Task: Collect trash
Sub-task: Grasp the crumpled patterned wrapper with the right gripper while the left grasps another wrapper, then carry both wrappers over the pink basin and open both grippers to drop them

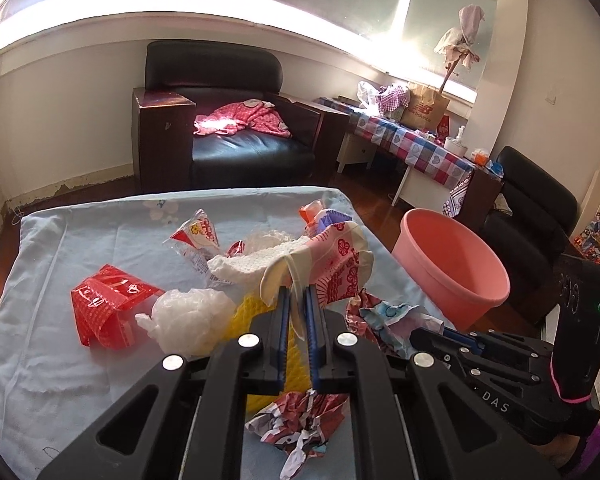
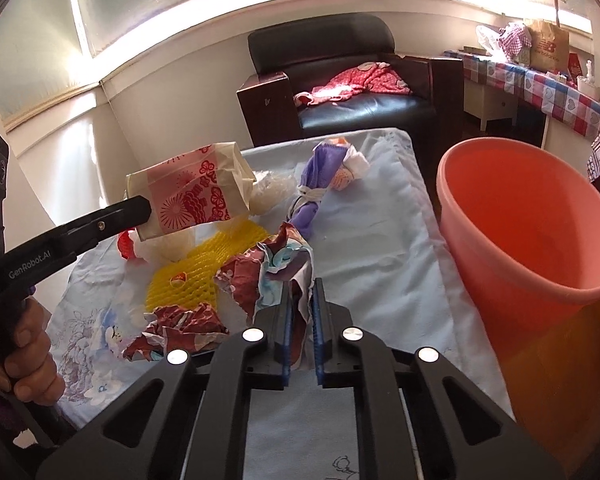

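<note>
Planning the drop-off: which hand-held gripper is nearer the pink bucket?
Right. The right hand-held gripper, shut on crumpled paper, is beside the pink bucket. The left hand-held gripper, holding a patterned bag, sits farther across the table.

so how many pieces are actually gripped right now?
2. Left gripper holds the pink-and-cream paper bag off the table; right gripper pinches the crumpled printed wrapper by the pink basin.

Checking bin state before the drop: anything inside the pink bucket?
The pink bucket shows only bare inner wall and part of the bottom; no trash visible. Its near rim hides the closest part of the floor in both views.
</note>
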{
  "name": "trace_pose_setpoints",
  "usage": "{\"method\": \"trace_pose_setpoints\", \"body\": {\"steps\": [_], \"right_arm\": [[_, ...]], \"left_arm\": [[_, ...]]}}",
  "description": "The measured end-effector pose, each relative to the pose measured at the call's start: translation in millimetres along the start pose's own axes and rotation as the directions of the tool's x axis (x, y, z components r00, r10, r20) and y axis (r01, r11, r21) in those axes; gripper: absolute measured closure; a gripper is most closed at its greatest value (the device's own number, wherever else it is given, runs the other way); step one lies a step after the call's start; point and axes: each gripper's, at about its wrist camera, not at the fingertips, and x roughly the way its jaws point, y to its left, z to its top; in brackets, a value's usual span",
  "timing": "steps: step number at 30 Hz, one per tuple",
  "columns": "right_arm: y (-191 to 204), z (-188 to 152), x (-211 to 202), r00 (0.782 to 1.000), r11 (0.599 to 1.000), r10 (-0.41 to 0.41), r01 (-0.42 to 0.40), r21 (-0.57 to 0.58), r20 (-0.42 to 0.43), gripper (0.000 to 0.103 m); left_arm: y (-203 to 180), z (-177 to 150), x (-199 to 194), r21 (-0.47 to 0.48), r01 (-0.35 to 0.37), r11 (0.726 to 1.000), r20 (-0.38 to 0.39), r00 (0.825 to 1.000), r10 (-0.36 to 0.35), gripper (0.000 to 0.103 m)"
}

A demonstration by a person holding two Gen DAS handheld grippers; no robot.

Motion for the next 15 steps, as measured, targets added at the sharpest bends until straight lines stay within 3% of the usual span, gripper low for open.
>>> {"method": "trace_pose_setpoints", "body": {"steps": [8, 15], "right_arm": [[-39, 17, -27, 0.990, 0.993, -0.108, 0.103, 0.063, 0.089, 0.094], [-89, 25, -50, 0.963, 0.964, -0.230, 0.205, 0.170, 0.142, 0.094]], "left_arm": [[-38, 19, 10, 0.056, 0.068, 0.996, 0.028, 0.997, -0.070, 0.096], [-81, 32, 30, 0.112, 0.143, 0.983, 0.034, 0.988, -0.148, 0.096]]}}
